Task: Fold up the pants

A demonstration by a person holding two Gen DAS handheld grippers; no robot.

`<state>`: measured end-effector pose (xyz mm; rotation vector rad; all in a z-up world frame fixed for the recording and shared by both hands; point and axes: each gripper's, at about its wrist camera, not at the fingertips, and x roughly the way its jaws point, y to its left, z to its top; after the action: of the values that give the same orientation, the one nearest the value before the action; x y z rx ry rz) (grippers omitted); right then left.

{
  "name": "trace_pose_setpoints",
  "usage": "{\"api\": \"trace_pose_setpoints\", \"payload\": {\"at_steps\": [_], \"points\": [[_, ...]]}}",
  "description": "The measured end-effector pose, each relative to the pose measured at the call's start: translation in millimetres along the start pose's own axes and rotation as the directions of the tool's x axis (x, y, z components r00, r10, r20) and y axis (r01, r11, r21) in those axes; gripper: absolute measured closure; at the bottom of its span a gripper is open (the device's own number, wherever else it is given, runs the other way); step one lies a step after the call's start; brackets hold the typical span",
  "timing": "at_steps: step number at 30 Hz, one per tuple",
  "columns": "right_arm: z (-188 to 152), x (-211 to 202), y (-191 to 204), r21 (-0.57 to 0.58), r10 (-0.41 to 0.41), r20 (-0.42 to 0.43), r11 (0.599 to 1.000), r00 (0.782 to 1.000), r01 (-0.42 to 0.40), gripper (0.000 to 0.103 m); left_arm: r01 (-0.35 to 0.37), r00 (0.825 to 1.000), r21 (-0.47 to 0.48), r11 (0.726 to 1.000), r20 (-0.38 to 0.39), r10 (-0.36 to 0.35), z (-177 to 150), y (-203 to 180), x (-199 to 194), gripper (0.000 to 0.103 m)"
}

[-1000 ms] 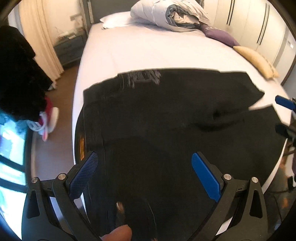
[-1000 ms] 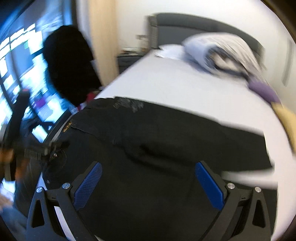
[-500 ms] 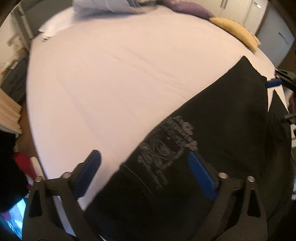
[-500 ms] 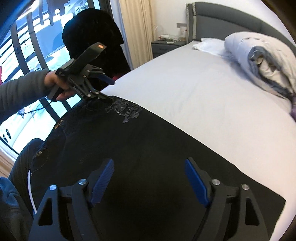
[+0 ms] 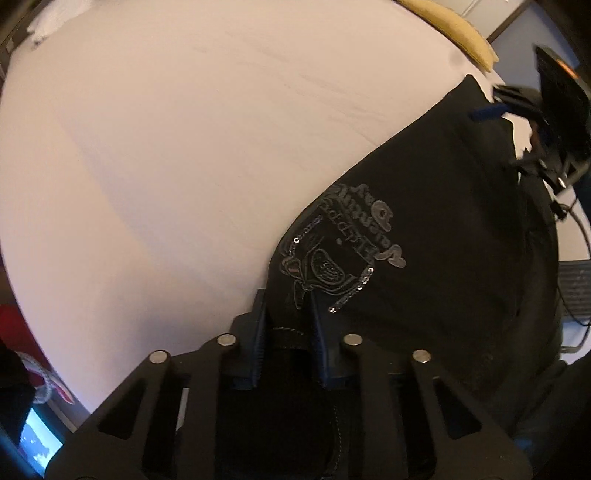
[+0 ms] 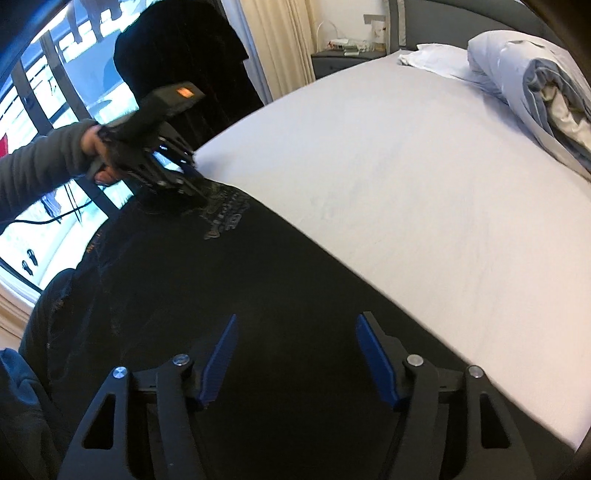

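Note:
Black pants (image 5: pixel 424 229) with a grey embroidered logo lie flat along the near edge of the bed; they also show in the right wrist view (image 6: pixel 229 280). My left gripper (image 5: pixel 286 314) is shut on the pants' waistband corner beside the logo. It also shows in the right wrist view (image 6: pixel 192 184), at the far left end of the pants. My right gripper (image 6: pixel 295 332) is open, its blue pads hovering low over the leg end of the pants. It also shows in the left wrist view (image 5: pixel 517 114), at the far leg hem.
The white bed sheet (image 6: pixel 406 166) stretches beyond the pants. A rolled grey duvet (image 6: pixel 535 96) and a pillow lie at the headboard. A yellow cushion (image 5: pixel 454 29) lies at the bed's far side. A dark chair (image 6: pixel 177 55) and a window stand to the left.
My left gripper went from open over the pants to shut on the waistband corner by the logo. My right gripper moved toward the leg end and narrowed its opening somewhat.

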<state>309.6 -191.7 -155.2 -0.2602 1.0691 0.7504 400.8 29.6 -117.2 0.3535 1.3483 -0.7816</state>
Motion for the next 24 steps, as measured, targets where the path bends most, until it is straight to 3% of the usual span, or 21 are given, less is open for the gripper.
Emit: {"api": "trace_pose_setpoints", "payload": {"at_steps": [2,6,10,16,18,20,23,24], "points": [[10,7,-3,-0.03,-0.005,-0.034,1.0,0.999,0.004,0.042,-0.033,0.998,0.03,0.999,0.046,0.032,-16,-16,-13,0.093],[33,29,-5,-0.106,-0.038,-0.124,0.994,0.992,0.025,0.051,-0.091,0.989,0.074,0.993,0.126,0.081,-36,-37,-35,0.095],[54,43,-4,-0.148,-0.056,-0.155,0.988,0.986,0.033,0.052,-0.129,0.976,0.115,0.985,0.189,0.106,-59,-58,-58,0.095],[73,64,3,-0.209,-0.076,-0.227,0.978,0.971,0.027,0.052,-0.131,0.969,0.146,0.981,0.226,0.096,-81,-78,-75,0.095],[75,70,5,-0.222,-0.068,-0.261,0.975,0.963,0.009,0.059,-0.128,0.969,0.143,0.981,0.23,0.093,-81,-92,-71,0.095],[75,74,7,-0.237,-0.067,-0.288,0.972,0.955,-0.003,0.077,-0.123,0.969,0.143,0.982,0.231,0.088,-76,-81,-78,0.095],[76,70,7,-0.225,-0.067,-0.291,0.974,0.954,0.0,0.094,-0.13,0.968,0.136,0.982,0.23,0.096,-78,-79,-73,0.095],[76,66,8,-0.211,-0.064,-0.283,0.977,0.957,0.003,0.094,-0.132,0.968,0.132,0.982,0.232,0.098,-76,-85,-68,0.095]]}}
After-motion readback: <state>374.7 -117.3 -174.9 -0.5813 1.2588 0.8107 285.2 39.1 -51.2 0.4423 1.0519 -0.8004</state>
